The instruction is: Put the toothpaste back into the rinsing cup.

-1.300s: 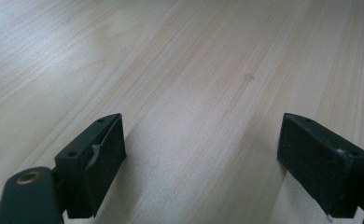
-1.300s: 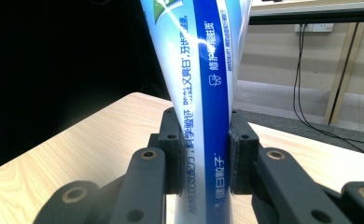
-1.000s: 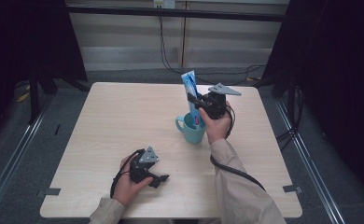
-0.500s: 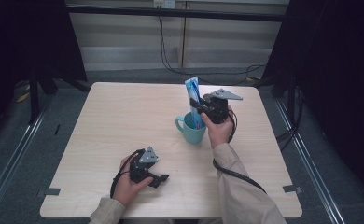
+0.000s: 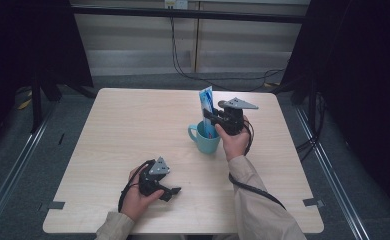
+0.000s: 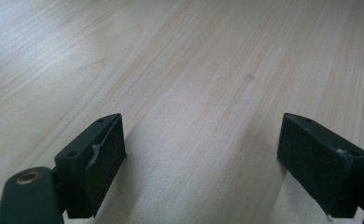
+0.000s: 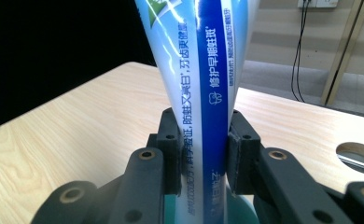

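The right gripper [image 5: 214, 119] has its jaws clamped on a blue and white toothpaste tube [image 5: 206, 107], which stands nearly upright with its lower end down inside the teal mug [image 5: 205, 140] near the middle of the counter [image 5: 128, 125]. In the right gripper view the two black pads press the tube [image 7: 203, 93] from either side, low on its body, with the mug's rim just below them. The step in hand looks like seating the tube in the mug, and doing it well means keeping the tube vertical so its lower end settles on the mug's floor rather than catching on the wall. Letting go should wait until the tube's weight rests on the mug; a release from any height could tip the tall tube against the rim and rock the light mug. Opening the jaws gently and drawing the gripper back sideways, away from the handle, would avoid nudging either thing. The left gripper [image 5: 159, 186] rests low on the counter near the front edge, well apart from the mug; its jaws stand wide apart over bare wood [image 6: 194, 84] and hold nothing, so it could steady the mug if needed.
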`<action>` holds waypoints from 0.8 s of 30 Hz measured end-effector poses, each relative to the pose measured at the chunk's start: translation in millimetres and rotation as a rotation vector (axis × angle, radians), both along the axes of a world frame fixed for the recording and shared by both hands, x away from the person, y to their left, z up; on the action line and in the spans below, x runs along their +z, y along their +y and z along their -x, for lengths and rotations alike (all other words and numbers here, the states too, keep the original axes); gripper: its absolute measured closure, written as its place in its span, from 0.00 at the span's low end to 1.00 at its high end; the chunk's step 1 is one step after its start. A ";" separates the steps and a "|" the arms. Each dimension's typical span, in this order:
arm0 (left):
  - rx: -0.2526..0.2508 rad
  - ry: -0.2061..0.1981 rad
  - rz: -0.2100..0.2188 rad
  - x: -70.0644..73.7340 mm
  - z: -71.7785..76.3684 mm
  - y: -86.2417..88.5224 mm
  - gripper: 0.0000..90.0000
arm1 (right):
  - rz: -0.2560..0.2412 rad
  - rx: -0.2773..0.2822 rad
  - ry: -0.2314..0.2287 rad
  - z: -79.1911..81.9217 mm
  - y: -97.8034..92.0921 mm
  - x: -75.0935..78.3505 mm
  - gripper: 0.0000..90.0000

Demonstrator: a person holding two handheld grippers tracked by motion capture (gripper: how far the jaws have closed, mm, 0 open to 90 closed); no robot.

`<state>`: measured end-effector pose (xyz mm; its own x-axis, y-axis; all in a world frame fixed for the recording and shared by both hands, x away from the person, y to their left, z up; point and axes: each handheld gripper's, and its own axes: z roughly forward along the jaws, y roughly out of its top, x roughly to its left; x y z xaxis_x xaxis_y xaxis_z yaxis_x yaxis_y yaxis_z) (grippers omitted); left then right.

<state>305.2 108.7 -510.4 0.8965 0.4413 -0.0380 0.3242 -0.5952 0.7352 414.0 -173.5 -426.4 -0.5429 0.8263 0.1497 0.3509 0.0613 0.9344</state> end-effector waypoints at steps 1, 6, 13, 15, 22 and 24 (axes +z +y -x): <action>0.000 0.000 0.001 0.0 -0.1 0.1 0.16 | -0.001 -0.001 0.002 0.3 0.0 -0.6 0.79; -0.004 -0.002 -0.004 0.2 -0.3 0.3 0.16 | 0.005 -0.004 0.011 2.5 -2.5 -3.7 0.79; -0.004 -0.003 -0.006 0.2 -0.3 0.3 0.16 | 0.007 -0.005 0.018 4.5 -5.2 -5.2 0.79; -0.004 -0.002 -0.006 0.3 -0.3 0.3 0.16 | 0.011 -0.006 0.020 5.5 -5.6 -5.4 0.79; -0.005 -0.003 -0.005 0.2 -0.3 0.3 0.16 | 0.018 -0.004 0.030 7.1 -6.3 -8.4 0.79; -0.005 -0.003 -0.005 0.2 -0.3 0.3 0.16 | 0.016 -0.006 0.032 7.4 -6.4 -8.8 0.79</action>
